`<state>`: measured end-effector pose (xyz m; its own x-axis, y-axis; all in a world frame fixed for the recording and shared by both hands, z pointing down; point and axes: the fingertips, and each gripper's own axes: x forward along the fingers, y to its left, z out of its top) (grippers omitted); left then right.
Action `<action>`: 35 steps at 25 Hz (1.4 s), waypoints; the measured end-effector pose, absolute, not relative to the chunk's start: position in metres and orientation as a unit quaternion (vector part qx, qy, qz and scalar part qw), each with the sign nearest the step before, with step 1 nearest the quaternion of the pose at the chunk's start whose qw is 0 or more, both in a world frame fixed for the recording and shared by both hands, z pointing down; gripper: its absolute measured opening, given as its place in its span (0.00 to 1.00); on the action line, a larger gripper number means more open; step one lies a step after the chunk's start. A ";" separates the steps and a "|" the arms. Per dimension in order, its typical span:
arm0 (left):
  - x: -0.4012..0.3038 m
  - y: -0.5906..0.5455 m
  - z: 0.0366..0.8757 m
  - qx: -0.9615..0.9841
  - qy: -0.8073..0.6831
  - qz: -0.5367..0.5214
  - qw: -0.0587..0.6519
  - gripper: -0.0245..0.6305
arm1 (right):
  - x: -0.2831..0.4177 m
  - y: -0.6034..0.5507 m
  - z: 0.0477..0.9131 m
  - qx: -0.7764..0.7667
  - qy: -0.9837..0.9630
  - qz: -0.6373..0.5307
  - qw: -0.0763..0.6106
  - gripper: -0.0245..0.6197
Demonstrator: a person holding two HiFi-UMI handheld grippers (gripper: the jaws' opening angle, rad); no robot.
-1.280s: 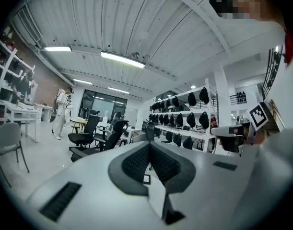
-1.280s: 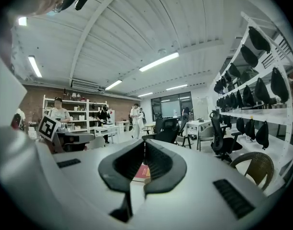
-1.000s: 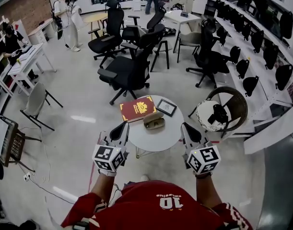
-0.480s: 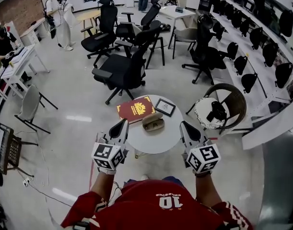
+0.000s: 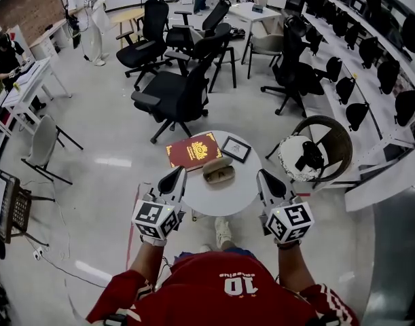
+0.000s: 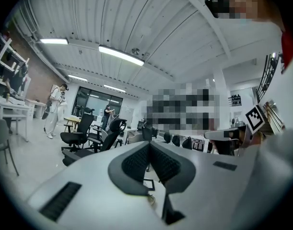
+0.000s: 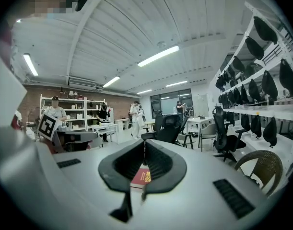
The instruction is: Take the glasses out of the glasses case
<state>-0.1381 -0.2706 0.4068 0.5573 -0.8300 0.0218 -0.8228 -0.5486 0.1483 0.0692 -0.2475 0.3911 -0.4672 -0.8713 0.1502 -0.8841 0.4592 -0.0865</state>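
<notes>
While a round white tabletop [image 5: 217,197] stands among office chairs, the left gripper [image 5: 176,175] and right gripper [image 5: 264,176] hover at its near edge, fingers clenched on nothing. A red book [image 5: 193,151] lies at the far side, the tan glasses case [image 5: 219,171] just beside it, near a small picture frame [image 5: 236,149].

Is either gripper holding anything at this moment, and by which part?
Nothing held: left gripper and right gripper are shut, empty; glasses case lies on the table.
</notes>
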 end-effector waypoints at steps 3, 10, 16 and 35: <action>-0.137 -0.276 0.402 0.878 -0.474 -0.025 0.065 0.05 | 0.068 -0.256 0.385 0.506 -0.859 0.070 0.031 0.06; -0.137 -0.286 0.393 0.875 -0.481 -0.025 0.058 0.05 | 0.063 -0.269 0.378 0.486 -0.872 0.058 0.026 0.07; -0.138 -0.295 0.396 0.872 -0.485 -0.021 0.059 0.05 | 0.057 -0.279 0.380 0.470 -0.880 0.056 0.034 0.16; -0.121 -0.319 0.453 0.869 -0.486 -0.007 0.088 0.05 | 0.053 -0.335 0.523 0.399 -0.898 0.052 0.178 0.17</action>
